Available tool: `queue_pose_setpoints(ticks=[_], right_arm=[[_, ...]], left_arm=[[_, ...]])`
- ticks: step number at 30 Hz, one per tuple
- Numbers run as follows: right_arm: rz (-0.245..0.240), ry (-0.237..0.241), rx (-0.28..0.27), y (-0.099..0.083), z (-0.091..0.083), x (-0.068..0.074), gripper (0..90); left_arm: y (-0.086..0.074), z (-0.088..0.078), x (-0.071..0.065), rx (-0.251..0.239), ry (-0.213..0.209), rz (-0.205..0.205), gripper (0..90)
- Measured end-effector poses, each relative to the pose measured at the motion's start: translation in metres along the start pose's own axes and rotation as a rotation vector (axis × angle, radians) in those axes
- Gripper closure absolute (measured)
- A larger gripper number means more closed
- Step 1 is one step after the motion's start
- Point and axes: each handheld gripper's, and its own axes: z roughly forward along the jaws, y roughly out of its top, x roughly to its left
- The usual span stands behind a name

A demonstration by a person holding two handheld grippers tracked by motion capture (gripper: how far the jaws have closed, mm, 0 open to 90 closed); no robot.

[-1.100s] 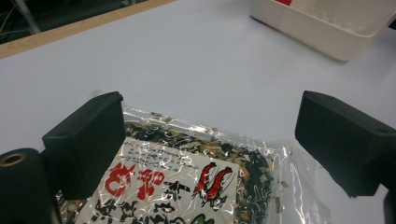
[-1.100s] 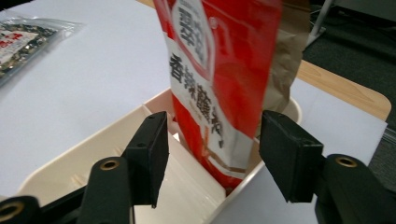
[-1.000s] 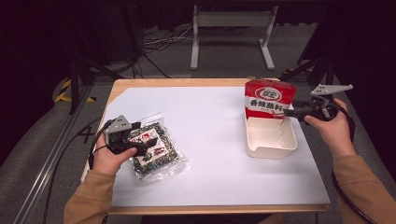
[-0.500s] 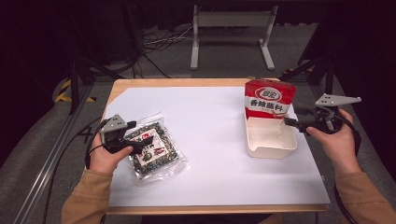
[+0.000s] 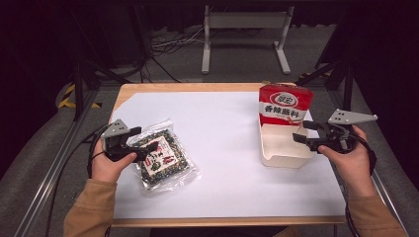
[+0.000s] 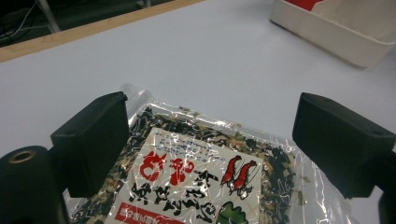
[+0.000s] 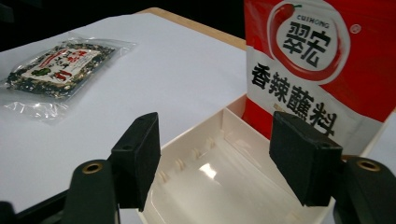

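In the high view, a white-covered surface (image 5: 222, 148) with a wooden rim carries two groups of things. At the near left lies a clear packet of dark dried flakes (image 5: 160, 157) with a white, red and black label, flat on the surface. The left gripper (image 5: 141, 150) sits at the packet's left edge, jaws over it. At the right stands a cream tray (image 5: 286, 148), long side running near to far. A red and white pouch (image 5: 285, 104) stands upright in the tray's far end; the near part of the tray is bare. The right gripper (image 5: 301, 133) hovers at the tray's right wall, jaws spread.

In the left gripper view, the left gripper (image 6: 210, 140) has its jaws wide apart over the packet (image 6: 196, 172), one at each side, not pinching it. The tray (image 6: 336, 32) lies far right.

In the right gripper view, the right gripper (image 7: 215, 158) holds its jaws open over the tray (image 7: 219, 186), whose ribbed inside is vacant here. The pouch (image 7: 317, 60) leans at the far end. The packet (image 7: 56, 67) lies well apart at the far left.
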Motion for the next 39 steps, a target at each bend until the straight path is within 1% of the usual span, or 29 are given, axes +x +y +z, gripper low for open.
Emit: queue_pose_setpoints(ticks=[1, 2, 3, 6, 8, 10, 12, 13, 14, 15, 17, 18, 19, 20, 21, 22, 23, 25, 27, 28, 30, 31, 33, 34, 35, 38, 39], right_arm=[[0.0, 0.001, -0.007, -0.001, 0.001, 0.002, 34.1], [0.002, 0.004, -0.01, -0.003, 0.002, 0.004, 34.3], [0.004, 0.008, -0.012, -0.004, 0.003, 0.006, 34.5], [-0.001, 0.011, -0.016, -0.005, 0.005, 0.01, 34.6], [-0.01, 0.019, -0.014, -0.006, 0.006, 0.014, 34.8], [-0.015, 0.027, -0.019, -0.006, 0.005, 0.019, 34.8], [-0.017, 0.033, -0.021, -0.005, 0.004, 0.023, 34.8], [-0.017, 0.033, -0.021, -0.005, 0.004, 0.023, 34.8], [-0.028, 0.034, -0.023, -0.005, 0.003, 0.027, 34.8], [-0.03, 0.038, -0.022, -0.006, 0.003, 0.029, 34.8], [-0.034, 0.039, -0.019, -0.006, 0.003, 0.031, 34.8], [-0.037, 0.041, -0.018, -0.006, 0.003, 0.033, 34.8], [-0.042, 0.041, -0.014, -0.006, 0.003, 0.034, 34.8], [-0.048, 0.04, -0.011, -0.006, 0.004, 0.036, 34.8], [-0.051, 0.043, -0.01, -0.007, 0.004, 0.038, 34.8], [-0.053, 0.046, -0.01, -0.007, 0.005, 0.038, 34.8], [-0.056, 0.049, -0.011, -0.006, 0.005, 0.04, 34.9], [-0.065, 0.058, -0.012, -0.006, 0.007, 0.043, 35.1], [-0.076, 0.066, -0.007, -0.006, 0.009, 0.047, 35.1], [-0.079, 0.069, -0.005, -0.006, 0.01, 0.048, 35.1], [-0.083, 0.078, -0.002, -0.006, 0.012, 0.05, 35.1], [-0.084, 0.081, -0.002, -0.006, 0.012, 0.05, 35.1], [-0.086, 0.09, 0.0, -0.006, 0.013, 0.052, 35.1], [-0.086, 0.09, 0.0, -0.006, 0.013, 0.052, 35.1], [-0.088, 0.098, 0.001, -0.006, 0.014, 0.053, 35.1], [-0.096, 0.114, -0.002, -0.006, 0.015, 0.056, 35.1], [-0.099, 0.117, -0.001, -0.005, 0.016, 0.058, 35.1]], left_arm=[[0.0, 0.0, 0.001, 0.0, -0.001, 0.004, 9.7], [0.0, 0.0, 0.0, 0.0, -0.002, -0.01, 8.9], [0.0, -0.001, 0.001, 0.001, 0.005, 0.0, 8.0], [0.001, -0.002, 0.003, 0.001, 0.013, -0.006, 7.3], [0.003, -0.003, 0.006, 0.001, 0.03, 0.002, 6.8], [0.004, -0.004, 0.007, 0.011, 0.04, 0.004, 6.7], [0.005, -0.005, 0.009, 0.018, 0.058, 0.01, 6.9], [0.005, -0.005, 0.009, 0.018, 0.058, 0.01, 7.0], [0.005, -0.006, 0.011, 0.021, 0.065, 0.011, 7.2], [0.004, -0.007, 0.013, 0.022, 0.063, 0.0, 7.2], [0.004, -0.006, 0.015, 0.024, 0.067, 0.004, 6.9], [0.004, -0.006, 0.016, 0.025, 0.07, -0.003, 6.9], [0.003, -0.006, 0.019, 0.021, 0.072, -0.004, 6.4], [0.003, -0.005, 0.02, 0.01, 0.073, -0.013, 6.4], [0.002, -0.005, 0.022, 0.01, 0.073, -0.02, 6.4], [0.002, -0.005, 0.024, 0.005, 0.083, -0.022, 6.4], [0.002, -0.006, 0.026, 0.007, 0.091, -0.014, 6.8], [0.0, -0.007, 0.029, 0.0, 0.108, -0.021, 7.2], [-0.003, -0.008, 0.032, -0.007, 0.114, -0.019, 6.6], [-0.004, -0.009, 0.034, -0.01, 0.121, -0.026, 6.6], [-0.006, -0.012, 0.038, -0.016, 0.134, -0.053, 7.2], [-0.007, -0.014, 0.04, -0.011, 0.148, -0.057, 7.3], [-0.009, -0.016, 0.044, -0.013, 0.174, -0.077, 8.2], [-0.009, -0.016, 0.044, -0.013, 0.174, -0.077, 8.6], [-0.01, -0.016, 0.047, -0.01, 0.18, -0.088, 8.6], [-0.014, -0.014, 0.053, -0.005, 0.203, -0.11, 9.5], [-0.015, -0.013, 0.055, -0.001, 0.217, -0.119, 9.8]])
